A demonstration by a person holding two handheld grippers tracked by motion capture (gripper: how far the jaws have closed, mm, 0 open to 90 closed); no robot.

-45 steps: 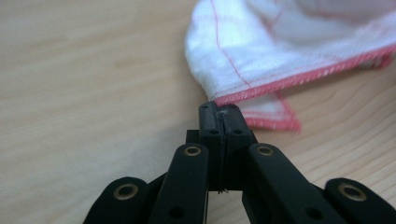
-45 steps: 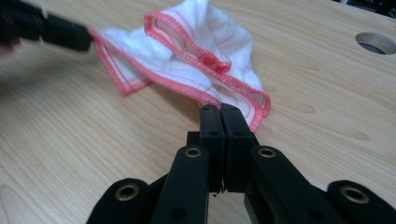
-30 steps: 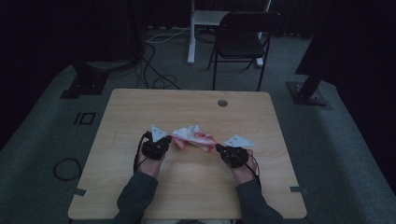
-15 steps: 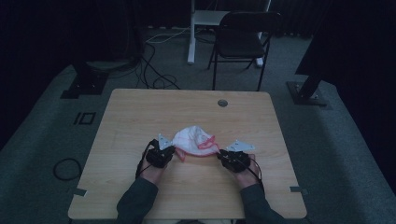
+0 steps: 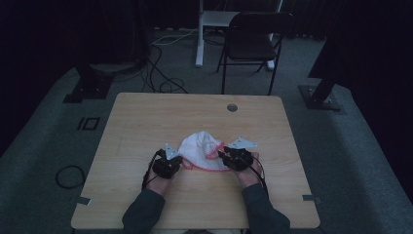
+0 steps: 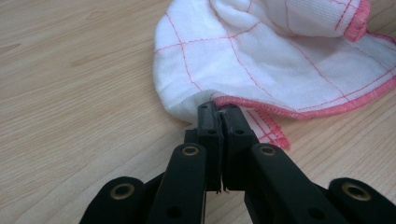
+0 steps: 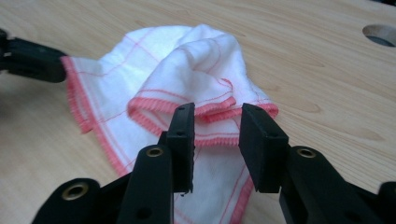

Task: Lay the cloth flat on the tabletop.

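dim room, grey carpet floor (image 5: 44, 146), light wooden table (image 5: 146, 117) with a round hole (image 5: 232, 107), black chair (image 5: 253, 41) behind it, white desk leg (image 5: 199, 34), cables (image 5: 160, 73) on the floor, dark walls

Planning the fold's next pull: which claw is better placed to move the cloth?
Probably the left. The left claw is shut on the cloth at its hem, while the right claw stands open astride the pink edge, gripping nothing.

1. The cloth (image 6: 280, 60) is soft white woven fabric, ribbed in places, with thin red grid lines and a fuzzy pink stitched hem.
2. The worktop (image 5: 146, 126) is pale, matt, smooth wood grain.
3. The jaws are matt black plastic with brass-coloured rivets.
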